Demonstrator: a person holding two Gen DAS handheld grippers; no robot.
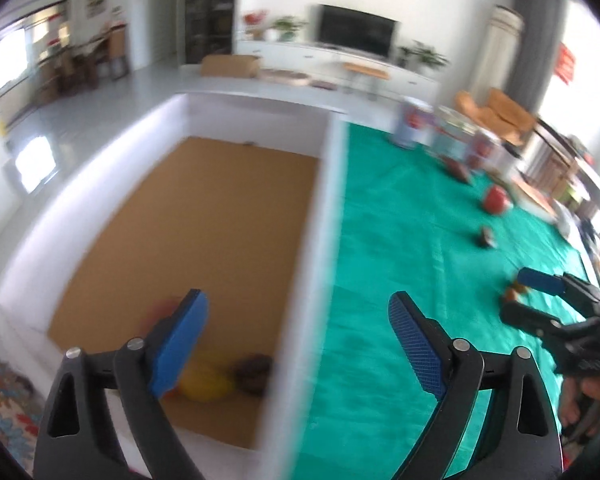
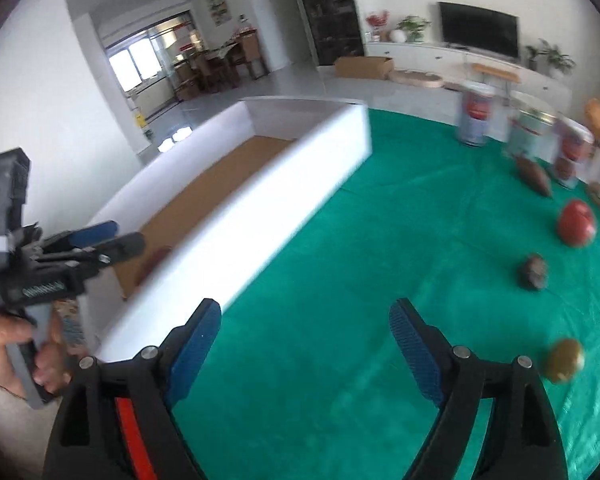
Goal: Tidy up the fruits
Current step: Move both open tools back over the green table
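**Fruit sorting on green cloth, both grippers empty**

Green cloth [image 2: 340, 240] across table. White box [image 1: 332, 200] w/ cardboard floor on left; yellow fruit [image 1: 204, 388] & dark fruit [image 1: 254, 370] inside, near corner. Left gripper [image 1: 300, 344] over box wall, jaws apart. Right gripper [image 2: 304, 344] over cloth, jaws apart. Red fruit [image 2: 576, 222], dark fruit [image 2: 534, 272], brownish fruit [image 2: 564, 360] loose on cloth at right.

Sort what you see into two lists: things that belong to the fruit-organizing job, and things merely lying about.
Job:
white box
yellow fruit inside it
dark fruit inside it
red fruit on the green cloth
dark round fruit
brownish fruit

Lying about:
cans
television
cardboard box
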